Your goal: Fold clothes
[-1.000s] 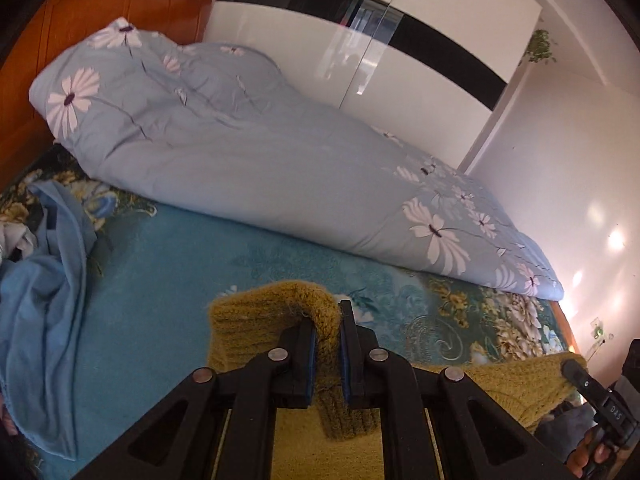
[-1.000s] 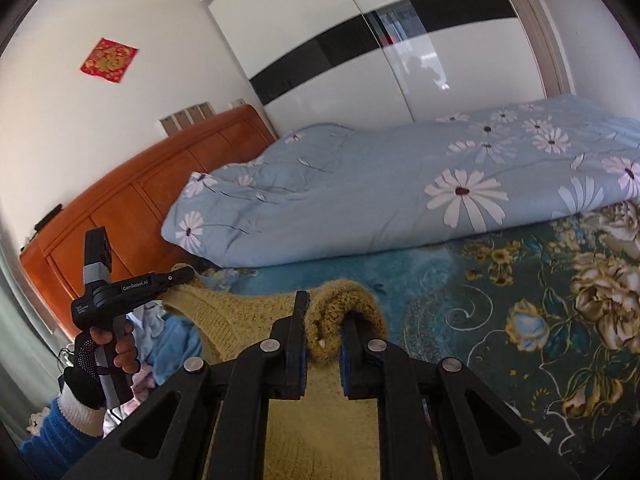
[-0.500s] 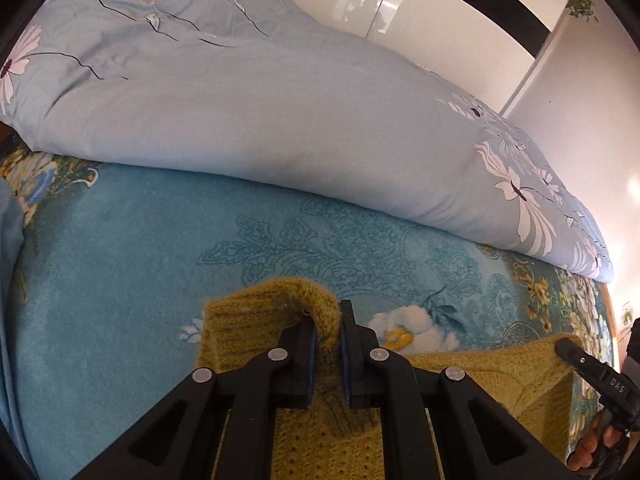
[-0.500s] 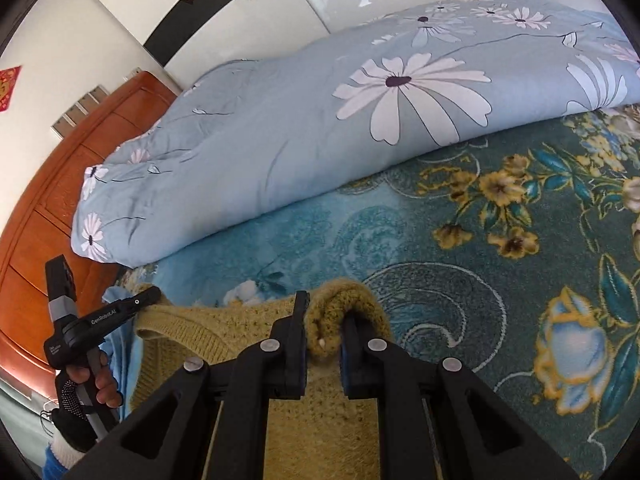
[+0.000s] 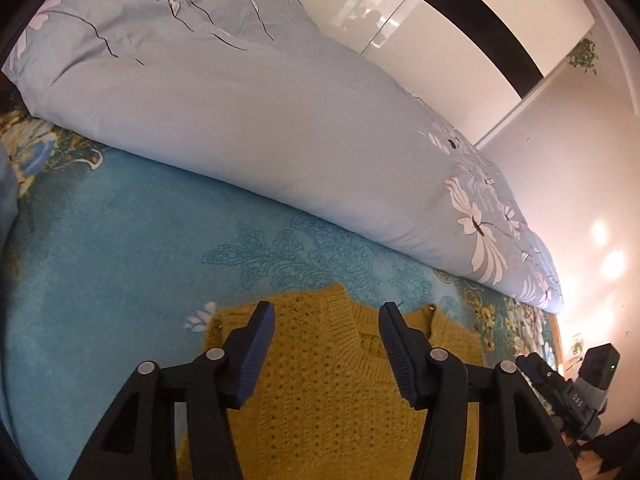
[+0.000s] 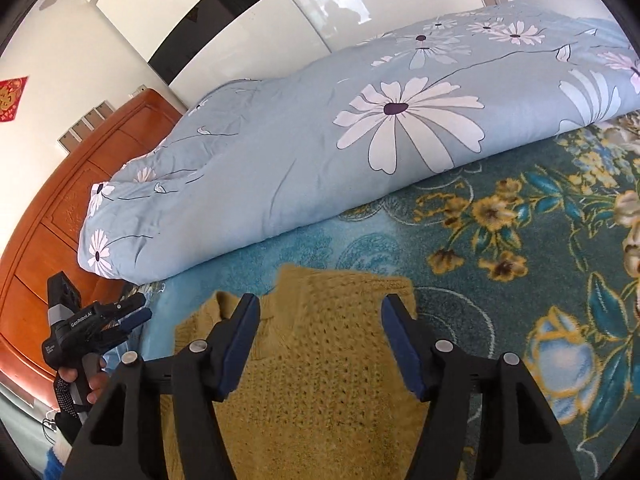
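Note:
A mustard-yellow knitted sweater (image 5: 328,364) lies flat on the teal floral bedspread (image 5: 120,288), its ribbed neckline toward the rolled duvet. My left gripper (image 5: 326,316) hovers over the sweater's left shoulder with its jaws opening, and the pads touch no fabric. In the right wrist view the same sweater (image 6: 320,352) lies under my right gripper (image 6: 318,312), whose jaws are also opening above the right shoulder, free of the knit. The left gripper (image 6: 134,312) shows at the left edge of that view, held by a hand. The right gripper's tip (image 5: 532,362) shows at the far right of the left wrist view.
A pale blue duvet with white daisies (image 5: 260,112) lies rolled along the far side of the bed. A wooden headboard (image 6: 52,216) stands at the left, and white-and-black wardrobe doors (image 6: 248,12) stand behind. Bare bedspread (image 6: 520,248) spreads to the right of the sweater.
Both grippers came down toward the bed with the sweater's shoulders pinched, then let go. The sweater now lies flat and both pairs of jaws have spread apart.

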Motion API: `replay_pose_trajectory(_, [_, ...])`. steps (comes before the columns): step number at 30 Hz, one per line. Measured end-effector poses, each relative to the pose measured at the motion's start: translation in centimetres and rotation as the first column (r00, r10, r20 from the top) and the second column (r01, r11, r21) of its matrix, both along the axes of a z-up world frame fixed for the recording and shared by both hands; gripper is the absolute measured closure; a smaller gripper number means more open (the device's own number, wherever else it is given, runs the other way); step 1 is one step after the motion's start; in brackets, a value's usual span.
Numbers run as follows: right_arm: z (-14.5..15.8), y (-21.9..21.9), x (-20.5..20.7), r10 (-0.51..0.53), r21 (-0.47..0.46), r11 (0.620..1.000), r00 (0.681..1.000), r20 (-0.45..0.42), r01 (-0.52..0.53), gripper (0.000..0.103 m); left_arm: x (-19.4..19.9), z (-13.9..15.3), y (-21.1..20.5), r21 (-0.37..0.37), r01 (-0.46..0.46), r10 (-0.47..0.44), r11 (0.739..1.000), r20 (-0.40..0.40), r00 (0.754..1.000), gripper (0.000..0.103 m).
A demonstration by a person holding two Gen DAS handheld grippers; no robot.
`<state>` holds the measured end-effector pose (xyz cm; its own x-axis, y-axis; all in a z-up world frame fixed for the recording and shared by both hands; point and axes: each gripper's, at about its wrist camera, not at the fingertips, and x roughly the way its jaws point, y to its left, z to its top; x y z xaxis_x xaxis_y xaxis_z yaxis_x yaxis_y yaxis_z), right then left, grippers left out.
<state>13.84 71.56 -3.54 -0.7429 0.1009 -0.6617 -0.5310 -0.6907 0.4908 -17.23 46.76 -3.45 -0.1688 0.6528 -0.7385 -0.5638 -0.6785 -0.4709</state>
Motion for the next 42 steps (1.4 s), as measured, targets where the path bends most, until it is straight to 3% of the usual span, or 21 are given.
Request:
replay_pose_trajectory(4, [0.6,-2.3,4.5,0.025,-0.018,1.000,0.999,0.025,-0.024,0.038,3.0,1.0,-4.7,-0.051,0.034,-0.037,0.998,-0.047,0.998,0.045])
replay_pose_trajectory(8, [-0.2,-7.5,11.1,0.071,0.016,0.997,0.992,0.108,-0.074,0.038,7.8,0.2,-10.9,-0.139,0.059,-0.076,0.989,-0.121,0.990,0.045])
replay_pose_trajectory(16, [-3.8,-17.0,23.6,0.090,-0.012,0.996,0.982,0.167,-0.089,0.038,17.3,-4.6,-21.1,-0.255,0.084,-0.119,0.963,-0.123,0.985,0.045])
replay_pose_trajectory(24, [-6.5,-21.4,27.8,0.080,-0.100,0.993,0.986,0.145,-0.066,0.038,21.5,-7.0,-25.2,-0.221,0.132,-0.135,0.966,0.000,0.991,0.045])
replay_pose_trajectory(28, [-6.8,-22.4,28.7,0.055,-0.139,0.989,0.995,0.086,-0.043,0.039,23.2,-7.5,-25.9,-0.181,0.141,-0.135,0.973,0.047,0.990,0.045])
replay_pose_trajectory(34, [-7.4,-22.6,29.7,-0.008,-0.194,0.981,0.999,0.053,0.018,0.061,24.8,-7.5,-26.4,-0.135,0.154,-0.145,0.979,0.071,0.987,0.047])
replay_pose_trajectory(37, [-7.4,-22.4,29.9,-0.028,-0.218,0.975,0.999,0.032,0.034,0.069,24.9,-7.6,-27.2,-0.131,0.108,-0.101,0.985,0.057,0.993,0.078])
replay_pose_trajectory(38, [-7.5,-22.4,29.9,-0.035,-0.218,0.975,0.999,0.032,0.041,0.078,24.9,-7.7,-27.3,-0.136,0.093,-0.087,0.986,0.049,0.995,0.087])
replay_pose_trajectory(39, [-7.5,-22.3,30.0,-0.042,-0.220,0.974,0.999,0.029,0.047,0.087,24.9,-7.6,-27.7,-0.122,0.083,-0.078,0.989,0.050,0.996,0.090])
replay_pose_trajectory(42, [-7.2,-22.5,30.1,-0.044,-0.216,0.975,0.999,0.023,0.048,0.091,24.9,-6.8,-28.8,-0.087,0.063,-0.060,0.994,0.032,0.998,0.092])
